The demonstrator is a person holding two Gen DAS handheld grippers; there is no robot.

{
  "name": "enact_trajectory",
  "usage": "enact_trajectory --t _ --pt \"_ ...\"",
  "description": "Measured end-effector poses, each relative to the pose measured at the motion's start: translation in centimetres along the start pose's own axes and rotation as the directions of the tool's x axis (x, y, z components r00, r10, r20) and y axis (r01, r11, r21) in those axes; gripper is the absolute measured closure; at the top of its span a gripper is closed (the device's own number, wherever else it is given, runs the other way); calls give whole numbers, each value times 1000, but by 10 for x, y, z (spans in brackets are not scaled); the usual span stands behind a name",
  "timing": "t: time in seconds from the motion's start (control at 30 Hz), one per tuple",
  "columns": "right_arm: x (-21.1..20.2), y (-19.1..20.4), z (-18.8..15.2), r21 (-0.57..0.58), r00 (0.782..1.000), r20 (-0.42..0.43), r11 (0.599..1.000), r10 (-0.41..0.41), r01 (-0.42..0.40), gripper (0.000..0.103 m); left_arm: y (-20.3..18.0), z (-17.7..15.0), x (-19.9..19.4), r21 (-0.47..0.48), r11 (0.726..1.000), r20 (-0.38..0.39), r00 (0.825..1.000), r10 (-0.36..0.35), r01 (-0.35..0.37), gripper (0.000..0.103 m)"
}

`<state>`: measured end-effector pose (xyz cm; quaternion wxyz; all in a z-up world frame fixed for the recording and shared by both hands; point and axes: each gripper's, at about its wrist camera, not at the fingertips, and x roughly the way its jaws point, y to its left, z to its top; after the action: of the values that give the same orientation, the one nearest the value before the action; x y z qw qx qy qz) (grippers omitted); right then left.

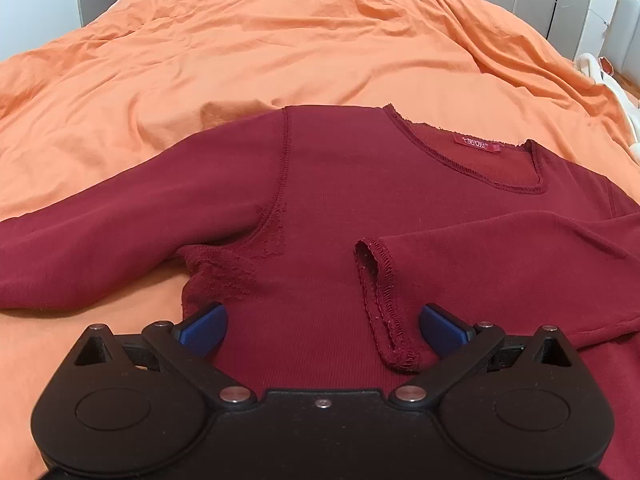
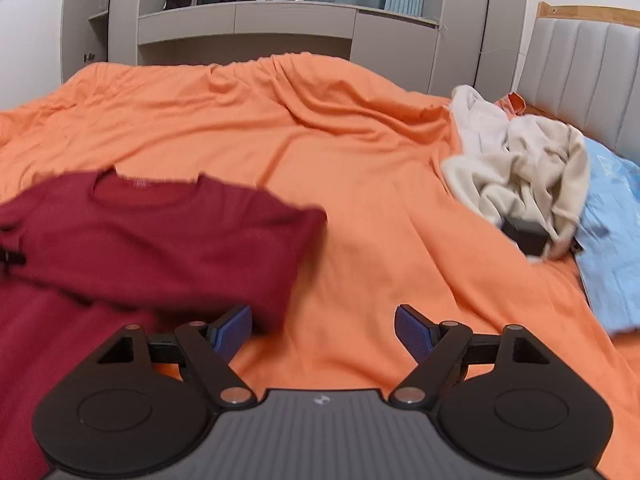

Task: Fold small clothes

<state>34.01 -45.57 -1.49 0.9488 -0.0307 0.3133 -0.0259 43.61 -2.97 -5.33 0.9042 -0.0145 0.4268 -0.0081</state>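
A dark red long-sleeved top [image 1: 340, 184] lies flat on the orange bedsheet [image 1: 240, 48], neckline and label away from me. One sleeve is folded across the chest, its cuff [image 1: 380, 280] lying just in front of my left gripper [image 1: 323, 330]. The other sleeve [image 1: 100, 232] stretches out to the left. My left gripper hovers open over the top's body, nothing between its blue pads. In the right wrist view the top [image 2: 160, 232] lies at the left. My right gripper [image 2: 323, 330] is open over bare sheet beside the top's edge, holding nothing.
A heap of cream and white clothes [image 2: 520, 168] lies at the right of the bed, with a light blue garment [image 2: 608, 240] beside it and a small dark object [image 2: 524, 236] under the heap. A padded headboard [image 2: 588, 68] and grey cabinets [image 2: 280, 24] border the bed.
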Motion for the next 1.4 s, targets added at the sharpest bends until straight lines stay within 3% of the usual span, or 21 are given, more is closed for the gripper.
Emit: enact_trajectory --t 0.1,0.17,0.27,0.33,0.57,0.73,0.87,0.93,1.07,1.13,1.2,1.27,1.4 --pt "0 -2 -9 30 1000 16 999 10 -11 22 0 -1 0 5 1000 -2 1000 5 -5 0" --pt "8 1 -9 22 999 9 999 42 -43 30 0 -1 0 6 1000 -3 1000 8 -8 0" --pt "21 14 -5 2 997 18 998 69 -69 54 0 -2 0 4 1000 -1 1000 7 -7 0" --pt "27 23 -3 -21 998 34 998 52 -51 91 0 -2 0 3 1000 -1 1000 6 -6 0" --pt "-3 23 -6 -25 999 -5 999 48 -48 95 -1 -1 0 6 1000 -1 1000 8 -8 0" --pt "12 24 -17 -32 994 -98 998 44 -47 95 -1 -2 0 10 1000 1 1000 9 -9 0" --pt "11 22 -13 -38 991 -126 998 50 -55 85 1 -1 -2 0 1000 5 1000 5 -5 0" --pt "4 18 -9 -27 988 -139 997 66 -70 48 3 1 -8 -10 1000 10 1000 -4 4 0" --pt "-11 17 5 -57 994 -99 997 47 -53 28 12 -1 -31 -34 997 48 997 -64 65 0" --pt "-17 14 15 -48 997 -64 998 36 -39 8 18 -2 -46 -42 996 80 994 -76 79 0" --pt "-22 12 24 -13 999 -21 999 40 -41 1 30 -4 -62 -59 995 125 990 -69 77 0" --pt "-25 13 31 35 998 31 998 56 -57 0 43 -5 -76 -73 995 165 985 -51 64 0" --pt "-22 23 40 123 990 91 986 106 -117 0 81 -4 -97 -113 993 240 969 64 -38 0"
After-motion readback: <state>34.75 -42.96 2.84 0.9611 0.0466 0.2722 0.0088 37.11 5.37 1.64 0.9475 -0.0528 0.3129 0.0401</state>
